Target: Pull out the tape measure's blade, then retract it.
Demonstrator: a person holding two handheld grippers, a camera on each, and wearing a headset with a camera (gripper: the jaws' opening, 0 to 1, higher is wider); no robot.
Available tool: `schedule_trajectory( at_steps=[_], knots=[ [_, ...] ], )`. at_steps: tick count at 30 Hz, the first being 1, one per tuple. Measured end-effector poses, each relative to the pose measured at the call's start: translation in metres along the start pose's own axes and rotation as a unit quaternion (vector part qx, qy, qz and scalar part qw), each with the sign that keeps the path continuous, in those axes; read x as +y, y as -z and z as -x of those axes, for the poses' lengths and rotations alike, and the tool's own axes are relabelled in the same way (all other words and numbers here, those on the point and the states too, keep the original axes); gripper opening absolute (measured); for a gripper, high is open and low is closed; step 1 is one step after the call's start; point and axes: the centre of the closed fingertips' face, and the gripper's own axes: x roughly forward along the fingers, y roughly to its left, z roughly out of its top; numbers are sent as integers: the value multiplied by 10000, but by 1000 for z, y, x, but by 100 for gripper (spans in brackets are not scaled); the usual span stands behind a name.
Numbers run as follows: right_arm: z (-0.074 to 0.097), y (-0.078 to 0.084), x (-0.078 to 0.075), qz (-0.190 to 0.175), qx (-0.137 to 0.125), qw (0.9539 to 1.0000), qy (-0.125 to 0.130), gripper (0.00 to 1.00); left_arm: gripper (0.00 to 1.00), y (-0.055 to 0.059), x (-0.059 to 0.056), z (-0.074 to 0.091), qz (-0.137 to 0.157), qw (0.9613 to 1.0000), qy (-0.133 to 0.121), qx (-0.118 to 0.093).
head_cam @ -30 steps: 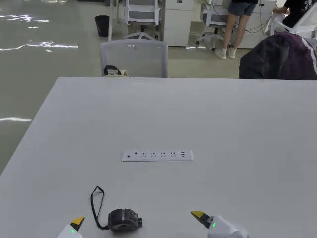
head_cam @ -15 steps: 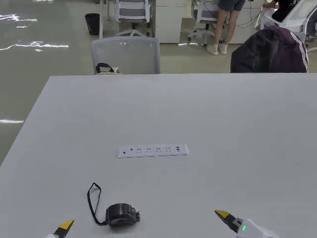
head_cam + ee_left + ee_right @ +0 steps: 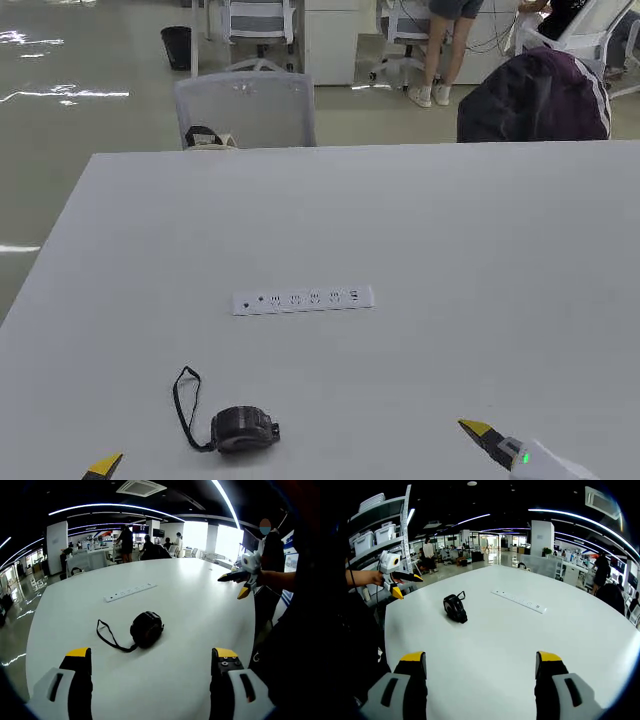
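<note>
Head view: tape measure (image 3: pixel 243 428) on table (image 3: pixel 420 220).

The head view looks forward and down from the near edge of the tabletop (image 3: pixel 450 220). Both gripper views sit low over it and look across it, the left one near the tape (image 3: pixel 146 628), the right one farther off. All three share the tape and the strip (image 3: pixel 302 299).

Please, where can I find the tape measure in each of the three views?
Head view: tape measure low, left of centre, on the table.
Left gripper view: tape measure near centre, slightly left.
Right gripper view: tape measure above and left of centre.
Shared landmark: the white power strip on the table.
</note>
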Motion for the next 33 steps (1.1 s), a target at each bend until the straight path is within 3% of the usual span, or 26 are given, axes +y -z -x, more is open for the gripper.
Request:
schedule_trajectory(
  at_steps=[22,33],
  knots=[
    [2,-6,5,70,-17,10000,15,91,99,4,1,-1,-71,9999,-47,-114],
    [1,-3,2,56,21,10000,35,91,99,-2,1,-5,-87,9998,-32,-155]
  ],
)
